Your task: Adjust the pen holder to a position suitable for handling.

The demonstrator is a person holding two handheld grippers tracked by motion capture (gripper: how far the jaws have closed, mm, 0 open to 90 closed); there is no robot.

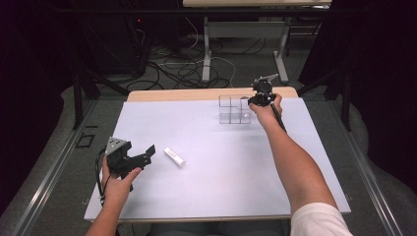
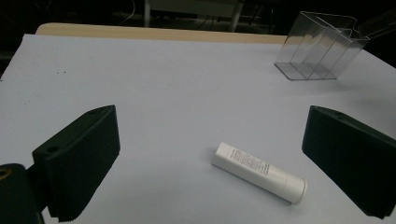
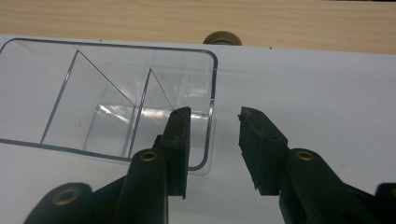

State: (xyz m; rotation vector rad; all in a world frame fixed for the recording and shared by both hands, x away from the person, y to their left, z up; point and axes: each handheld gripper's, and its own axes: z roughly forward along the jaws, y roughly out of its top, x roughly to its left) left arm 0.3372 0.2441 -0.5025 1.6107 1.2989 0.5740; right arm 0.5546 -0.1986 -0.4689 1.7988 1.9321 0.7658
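The right hand-held gripper (image 3: 214, 140) straddles the clear organizer's (image 3: 116, 88) side wall, jaws not yet clamped. The left hand-held gripper (image 2: 210, 158) stands released near the white tube (image 2: 259, 171) lying on the bench (image 1: 206, 162). Next: clamp firmly on the wall.

Clear organiser (image 3: 107, 102): left end cut off by right gripper view's edge; one wall apparently between right tool (image 3: 212, 140) jaws, contact indeterminate. White tube (image 2: 259, 171) print unreadable.
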